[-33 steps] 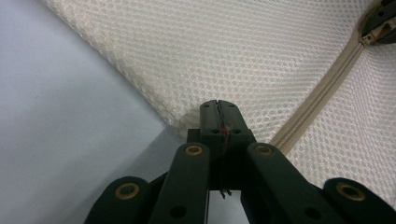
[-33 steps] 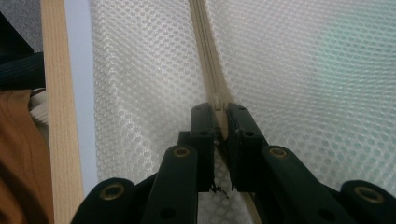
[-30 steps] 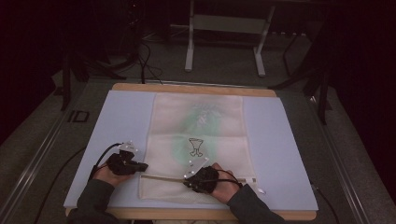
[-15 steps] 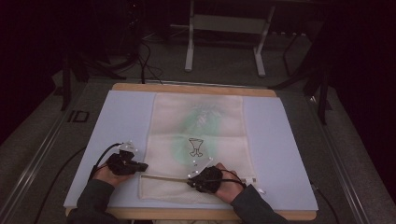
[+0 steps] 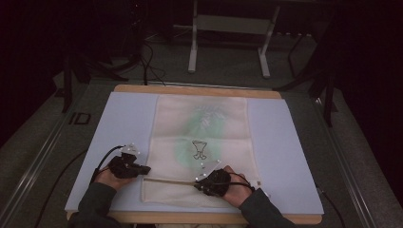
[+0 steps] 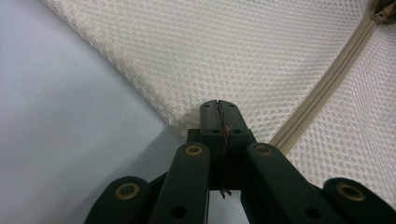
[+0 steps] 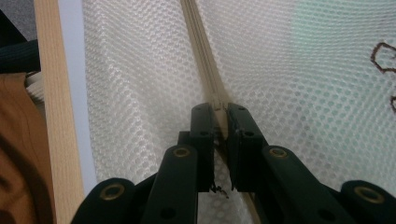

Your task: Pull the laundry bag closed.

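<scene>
High view: a cream mesh laundry bag (image 5: 202,147) lies flat at the middle of a pale blue mat (image 5: 294,156) on a wooden table (image 5: 195,89). A green garment with a dark printed figure shows faintly through the mesh. The bag's zipper (image 5: 171,180) runs across its near end, parallel to the near table edge.

The left gripper (image 5: 142,169) sits at the bag's near left corner, held in the person's left hand (image 5: 110,178). In the left gripper view its jaws are pressed together on the corner edge of the mesh (image 6: 261,60), with the fabric pinched between the pads; the zipper tape (image 6: 327,84) runs diagonally just beside them on the right.

The right gripper (image 5: 198,185) rests on the zipper line near the middle of the bag's near end, in the right hand (image 5: 235,187). In the right gripper view its jaws stand narrow around the zipper tape (image 7: 201,51), and appear to clamp the slider, though the part between the pads is too hidden to name with certainty. The mesh puckers toward that grip. The table's wooden edge (image 7: 51,116) runs along the left of that view.
</scene>
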{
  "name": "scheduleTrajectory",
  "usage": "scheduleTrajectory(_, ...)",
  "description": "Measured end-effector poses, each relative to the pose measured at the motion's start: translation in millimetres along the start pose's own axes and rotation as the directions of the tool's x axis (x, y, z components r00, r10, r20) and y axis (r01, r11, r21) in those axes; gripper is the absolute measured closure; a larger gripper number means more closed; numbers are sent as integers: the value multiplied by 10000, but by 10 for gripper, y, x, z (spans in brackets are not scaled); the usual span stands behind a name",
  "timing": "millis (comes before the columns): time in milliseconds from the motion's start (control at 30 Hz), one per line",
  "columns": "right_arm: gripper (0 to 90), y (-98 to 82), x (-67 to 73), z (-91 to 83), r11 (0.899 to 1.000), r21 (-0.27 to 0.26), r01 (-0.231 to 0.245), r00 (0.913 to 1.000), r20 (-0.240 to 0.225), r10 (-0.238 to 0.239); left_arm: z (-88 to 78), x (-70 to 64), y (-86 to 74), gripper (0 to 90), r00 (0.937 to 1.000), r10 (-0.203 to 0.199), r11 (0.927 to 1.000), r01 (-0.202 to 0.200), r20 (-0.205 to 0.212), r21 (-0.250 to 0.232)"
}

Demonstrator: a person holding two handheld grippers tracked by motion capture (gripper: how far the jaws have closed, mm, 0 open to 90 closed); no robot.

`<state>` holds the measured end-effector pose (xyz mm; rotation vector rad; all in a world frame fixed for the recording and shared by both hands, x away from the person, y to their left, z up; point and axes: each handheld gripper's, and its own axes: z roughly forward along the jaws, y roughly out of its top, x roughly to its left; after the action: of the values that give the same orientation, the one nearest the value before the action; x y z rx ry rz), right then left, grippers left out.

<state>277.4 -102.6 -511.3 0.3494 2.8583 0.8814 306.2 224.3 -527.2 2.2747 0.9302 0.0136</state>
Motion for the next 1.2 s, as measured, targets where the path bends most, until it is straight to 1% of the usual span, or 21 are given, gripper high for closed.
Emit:
scheduleTrajectory(33, 824, -10, 0, -15, 10000, 40, -59, 10000, -5, 59, 0, 0, 0, 900, 10000, -3, 10000, 3, 2, 0)
scheduleTrajectory(167, 824, -34, -7, -30, 10000, -1, 4, 10000, 42, -4, 1, -2, -1, 900, 10000, -19, 10000, 19, -3, -15)
scheduleTrajectory(233, 824, -45, -5, -41, 9999, 65, -77, 9999, 72, 77, 1, -2, 0, 900, 10000, -17, 10000, 17, -4, -14)
scheduleTrajectory(333, 824, -64, -13, -52, 10000, 72, -40, 10000, 80, 39, 1, -2, -1, 900, 10000, -15, 10000, 15, -3, -13)
scheduleTrajectory(500, 824, -106, -21, -81, 9998, 88, -183, 9998, 103, 182, 1, -3, 0, 900, 10000, -20, 10000, 20, -11, -14)
scheduleTrajectory(533, 824, -116, -28, -85, 9999, 98, -96, 9999, 109, 95, 1, -4, -1, 900, 10000, -20, 10000, 20, -13, -15)
scheduleTrajectory(567, 823, -128, -29, -96, 9997, 154, -172, 9997, 152, 169, 1, -4, -1, 900, 10000, -14, 10000, 14, -14, -15)
scheduleTrajectory(733, 824, -172, -48, -122, 9997, 154, -171, 9997, 167, 168, 0, -3, -1, 900, 10000, -14, 10000, 14, -11, -14)
scheduleTrajectory(767, 824, -192, -55, -139, 9996, 144, -238, 9996, 176, 235, 0, -4, -1, 900, 10000, -18, 10000, 17, -17, -14)
scheduleTrajectory(833, 824, -204, -58, -152, 9995, 137, -289, 9995, 160, 287, 0, -4, -2, 900, 10000, -15, 10000, 15, -17, -13)
scheduleTrajectory(1067, 824, -225, -63, -180, 9996, 159, -254, 9994, 241, 251, 0, -4, -2, 900, 10000, -14, 10000, 14, -23, -16)
scheduleTrajectory(1200, 824, -262, -74, -203, 9992, 209, -342, 9991, 264, 336, 0, -5, -1, 900, 10000, -10, 10000, 10, -26, -10)
